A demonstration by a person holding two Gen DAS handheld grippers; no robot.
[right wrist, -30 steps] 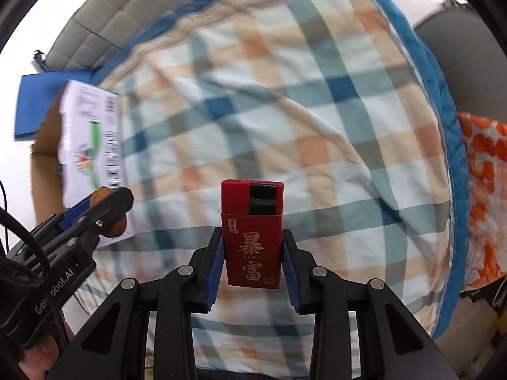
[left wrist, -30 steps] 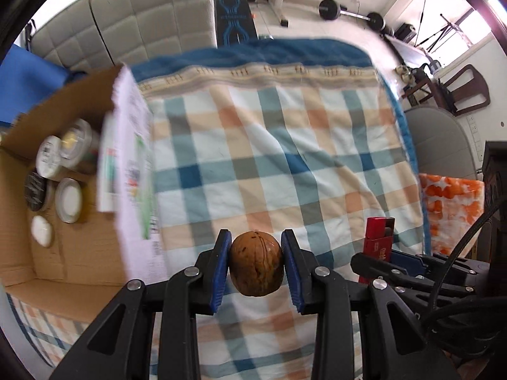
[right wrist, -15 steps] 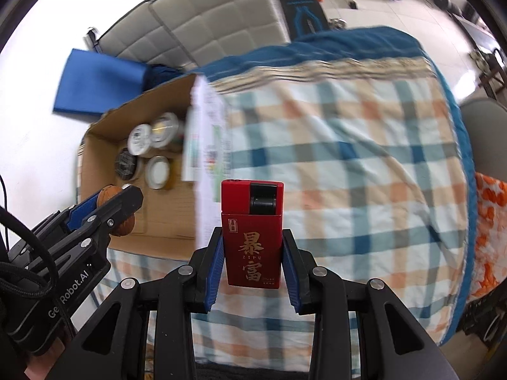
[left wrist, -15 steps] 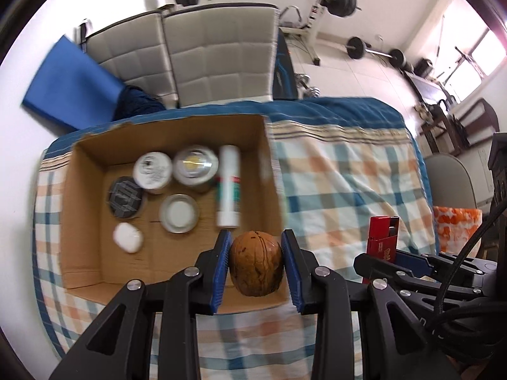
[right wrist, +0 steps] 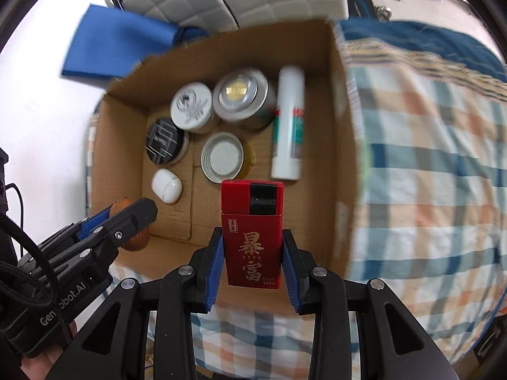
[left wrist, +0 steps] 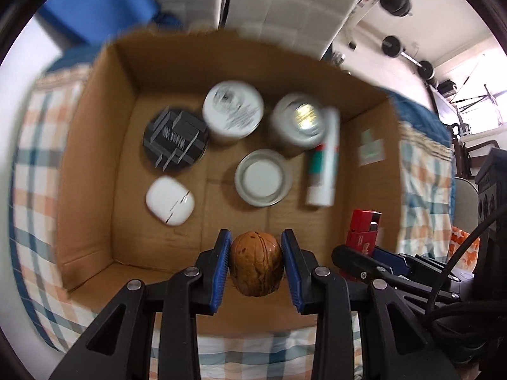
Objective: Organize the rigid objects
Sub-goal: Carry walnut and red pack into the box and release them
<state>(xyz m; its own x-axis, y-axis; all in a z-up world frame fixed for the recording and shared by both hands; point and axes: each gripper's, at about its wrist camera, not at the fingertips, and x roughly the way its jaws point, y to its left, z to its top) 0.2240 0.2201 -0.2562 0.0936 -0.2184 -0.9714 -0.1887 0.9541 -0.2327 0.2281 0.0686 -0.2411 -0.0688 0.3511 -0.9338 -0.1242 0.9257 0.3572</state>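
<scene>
The left tool (left wrist: 256,266) is clenched on a walnut (left wrist: 256,264), its blue pads pressing the shell from both sides, and it hangs over the near edge of an open cardboard box (left wrist: 95,158) that sits on a checked cloth (left wrist: 28,145). Ahead of this tool, on the box floor, from left to right: a white earbud case (left wrist: 169,201) nearest on the left, a black round tin (left wrist: 175,137) beyond it, a white-lidded jar (left wrist: 233,112) farther back, a glass jar with a white lid (left wrist: 263,177) straight ahead, a silvery can (left wrist: 299,123) behind that, and a white tube (left wrist: 323,161) lying lengthwise to the right, touching the can. Just right of the left tool, the right tool (right wrist: 250,261) is gripping a red lighter box (right wrist: 252,232) upright between its pads, gold characters facing the camera, black top uppermost. From the right wrist view the lighter box sits over the box's near right part, with the glass jar and tube just beyond it, and the left tool with its walnut shows low on the left. To the right of the box lies more of the checked cloth, edged in blue.
</scene>
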